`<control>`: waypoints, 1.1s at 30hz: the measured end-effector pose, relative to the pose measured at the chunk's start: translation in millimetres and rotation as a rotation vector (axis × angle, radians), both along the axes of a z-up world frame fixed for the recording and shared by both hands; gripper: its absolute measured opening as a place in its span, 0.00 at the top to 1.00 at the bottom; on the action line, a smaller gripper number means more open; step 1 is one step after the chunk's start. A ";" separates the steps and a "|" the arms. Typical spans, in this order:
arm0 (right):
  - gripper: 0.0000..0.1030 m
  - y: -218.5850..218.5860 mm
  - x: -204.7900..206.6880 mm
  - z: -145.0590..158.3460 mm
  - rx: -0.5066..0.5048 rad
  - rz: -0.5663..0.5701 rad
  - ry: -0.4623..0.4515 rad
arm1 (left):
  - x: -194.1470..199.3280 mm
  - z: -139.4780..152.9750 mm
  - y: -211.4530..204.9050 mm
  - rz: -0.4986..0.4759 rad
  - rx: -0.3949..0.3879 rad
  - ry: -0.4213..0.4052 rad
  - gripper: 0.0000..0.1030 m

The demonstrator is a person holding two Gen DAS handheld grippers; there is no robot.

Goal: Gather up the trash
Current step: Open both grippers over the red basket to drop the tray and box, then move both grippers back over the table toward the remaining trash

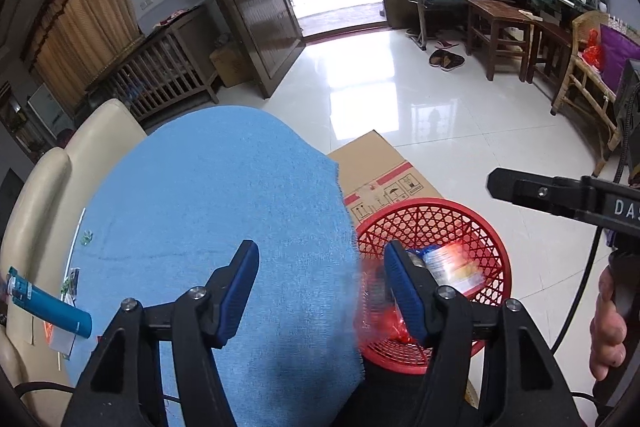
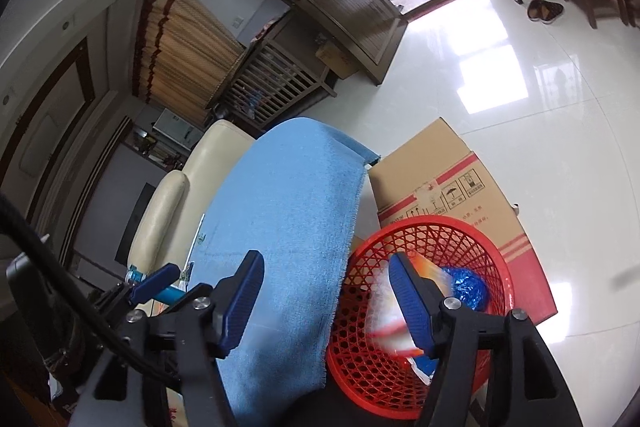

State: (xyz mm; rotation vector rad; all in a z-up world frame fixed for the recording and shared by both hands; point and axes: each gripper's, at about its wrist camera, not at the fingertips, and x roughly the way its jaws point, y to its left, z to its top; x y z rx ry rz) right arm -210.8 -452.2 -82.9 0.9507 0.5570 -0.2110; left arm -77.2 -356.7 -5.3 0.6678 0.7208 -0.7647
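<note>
Both my left gripper (image 1: 320, 291) and right gripper (image 2: 326, 297) hang spread and empty beside the red basket (image 2: 472, 239), where a blurred wrapper (image 2: 390, 323) stands roughly upright.

Both grippers, left gripper (image 1: 320, 291) and right gripper (image 2: 326, 301), show black frames, ribbed blue jaws, silver screws.

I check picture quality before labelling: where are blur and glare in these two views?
Left wrist view: the wrappers over the red basket are motion-blurred, and window glare bleaches the tiled floor. Right wrist view: the white-and-orange wrapper is smeared, the floor glares again, and straight door frames bow from fisheye distortion.
</note>
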 end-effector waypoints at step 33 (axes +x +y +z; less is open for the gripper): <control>0.33 51.3 38.7 9.6 -0.090 0.149 0.027 | 14.4 53.6 110.0 0.254 -0.136 -0.215 0.22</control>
